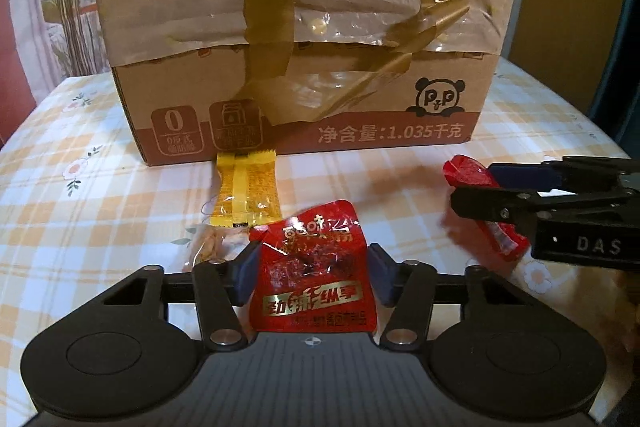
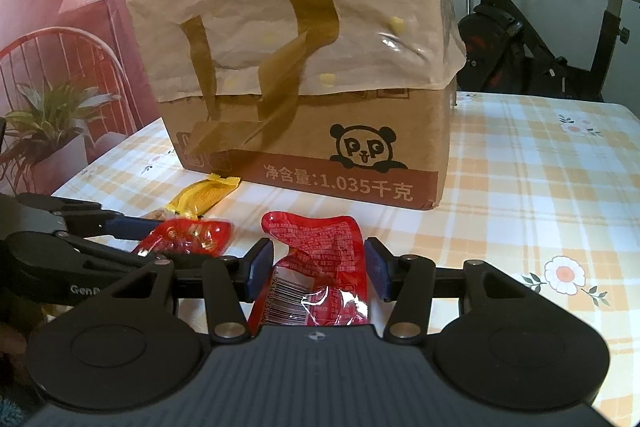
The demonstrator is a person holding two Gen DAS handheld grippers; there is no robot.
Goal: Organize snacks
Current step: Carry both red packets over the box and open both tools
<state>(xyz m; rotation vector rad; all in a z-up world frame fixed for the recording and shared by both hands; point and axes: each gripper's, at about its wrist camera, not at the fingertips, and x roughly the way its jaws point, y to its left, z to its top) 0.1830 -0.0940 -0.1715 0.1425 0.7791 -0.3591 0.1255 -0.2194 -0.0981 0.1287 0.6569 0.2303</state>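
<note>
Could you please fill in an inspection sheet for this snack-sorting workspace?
Surface: checked floral tablecloth, dry and flat.
Job's things: gold-lettered red packet; barcode red packet; yellow packet lying against the cardboard box, which has a paper cover taped over it.
Clutter: clear-wrapped snack beside the yellow packet.
Grippers: left tongs shut on the gold-lettered red packet; right tongs shut on the barcode red packet.
Cables: nothing seen.
Surroundings: potted plant, red chair, exercise bike.
</note>
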